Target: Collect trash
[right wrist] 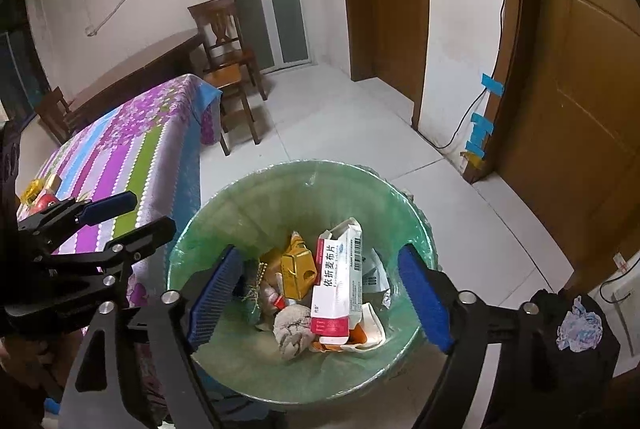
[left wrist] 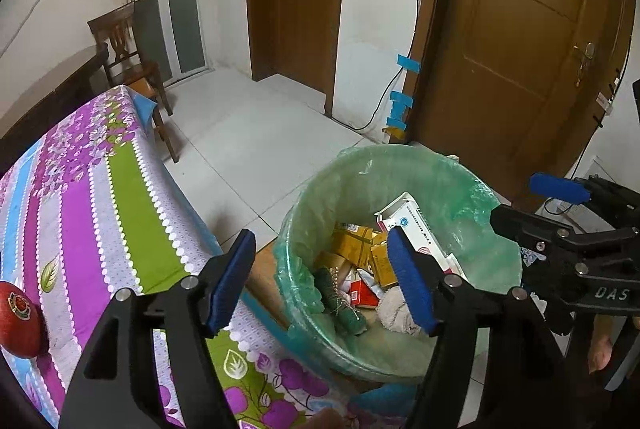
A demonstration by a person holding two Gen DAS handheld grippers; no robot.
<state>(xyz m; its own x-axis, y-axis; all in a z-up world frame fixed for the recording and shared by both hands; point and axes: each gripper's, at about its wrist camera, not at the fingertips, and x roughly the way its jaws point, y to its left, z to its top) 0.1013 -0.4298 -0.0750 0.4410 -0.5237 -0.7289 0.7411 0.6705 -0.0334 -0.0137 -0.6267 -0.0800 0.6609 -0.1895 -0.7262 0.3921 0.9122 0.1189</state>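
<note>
Both grippers, left gripper (left wrist: 324, 277) and right gripper (right wrist: 320, 293), gape empty over the bin (right wrist: 256, 189); medicine box (right wrist: 338, 281) lies at bin's three o'clock.

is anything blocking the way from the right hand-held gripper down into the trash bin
Nothing visible does. The right hand-held gripper is open over the green-lined trash bin, whose mouth is uncovered; the white medicine box already lies inside.

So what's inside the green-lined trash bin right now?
The trash bin holds a white-and-pink medicine box, a yellow carton and a crumpled tissue; whatever lies beneath them is covered.
</note>
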